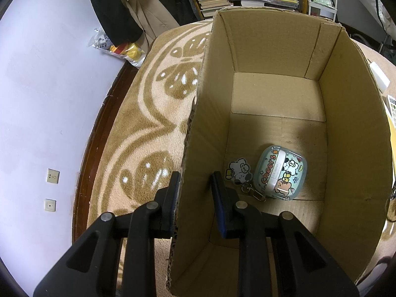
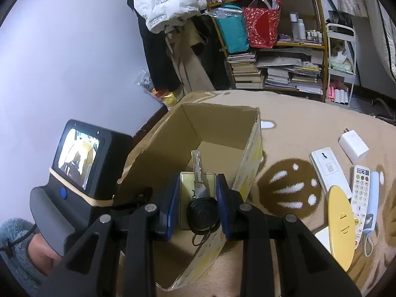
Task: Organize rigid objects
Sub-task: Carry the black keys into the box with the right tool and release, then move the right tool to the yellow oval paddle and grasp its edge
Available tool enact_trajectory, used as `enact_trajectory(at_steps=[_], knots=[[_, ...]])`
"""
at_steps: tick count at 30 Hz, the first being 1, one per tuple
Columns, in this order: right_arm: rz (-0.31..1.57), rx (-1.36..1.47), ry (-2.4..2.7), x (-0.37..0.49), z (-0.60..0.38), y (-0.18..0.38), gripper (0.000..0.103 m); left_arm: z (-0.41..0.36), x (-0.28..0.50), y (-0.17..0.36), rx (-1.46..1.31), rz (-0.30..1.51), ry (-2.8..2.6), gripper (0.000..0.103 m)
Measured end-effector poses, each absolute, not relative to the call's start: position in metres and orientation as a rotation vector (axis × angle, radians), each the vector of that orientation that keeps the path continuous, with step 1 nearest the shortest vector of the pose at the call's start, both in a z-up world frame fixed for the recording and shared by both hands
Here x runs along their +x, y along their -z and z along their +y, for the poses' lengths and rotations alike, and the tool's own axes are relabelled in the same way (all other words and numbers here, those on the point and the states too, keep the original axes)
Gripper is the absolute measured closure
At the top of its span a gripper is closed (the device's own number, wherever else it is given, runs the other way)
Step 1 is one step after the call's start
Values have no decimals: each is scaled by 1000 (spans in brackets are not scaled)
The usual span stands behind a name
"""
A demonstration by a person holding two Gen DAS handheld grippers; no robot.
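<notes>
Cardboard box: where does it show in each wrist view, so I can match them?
Left wrist: the cardboard box fills the centre and right; the left claw clamps its near wall.
Right wrist: the cardboard box sits centre, behind the right claw.
Shared landmark: the stacked books on the shelf behind.

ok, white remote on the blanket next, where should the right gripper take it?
Across its narrow width, near the middle of the white remote, coming from above. It lies flat on the blanket, long and slim, with the yellow oval piece and the blue device close alongside, so fingers have little room at the lower end.
</notes>
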State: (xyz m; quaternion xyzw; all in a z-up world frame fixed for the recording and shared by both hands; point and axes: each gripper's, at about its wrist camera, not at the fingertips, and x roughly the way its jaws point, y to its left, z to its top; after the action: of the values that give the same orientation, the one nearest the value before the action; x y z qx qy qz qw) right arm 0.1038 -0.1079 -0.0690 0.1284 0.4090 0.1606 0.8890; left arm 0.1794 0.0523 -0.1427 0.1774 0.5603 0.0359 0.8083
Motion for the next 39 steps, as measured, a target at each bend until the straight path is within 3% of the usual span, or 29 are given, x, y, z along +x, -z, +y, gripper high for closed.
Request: enact_trajectory(at_steps=[23, 25, 27, 31, 33, 36, 39], knots=[[855, 230, -313, 103, -105, 68, 72, 57, 182, 150, 343, 1242, -66, 79], [840, 223, -309, 101, -109, 62, 63, 58, 183, 149, 332, 1248, -62, 79], [826, 207, -295, 100, -111, 57, 42, 58, 182, 150, 325, 1251, -60, 79], [786, 188, -239, 97, -124, 49, 25, 58, 181, 149, 325, 1252, -59, 79], [771, 195, -211, 97, -130, 47, 11, 58, 181, 149, 323, 1253, -59, 79], [758, 216, -156, 100, -146, 47, 1, 58, 180, 149, 322, 1254, -58, 79], [763, 237, -124, 103, -159, 48, 0, 57, 180, 148, 345, 1241, -67, 79]])
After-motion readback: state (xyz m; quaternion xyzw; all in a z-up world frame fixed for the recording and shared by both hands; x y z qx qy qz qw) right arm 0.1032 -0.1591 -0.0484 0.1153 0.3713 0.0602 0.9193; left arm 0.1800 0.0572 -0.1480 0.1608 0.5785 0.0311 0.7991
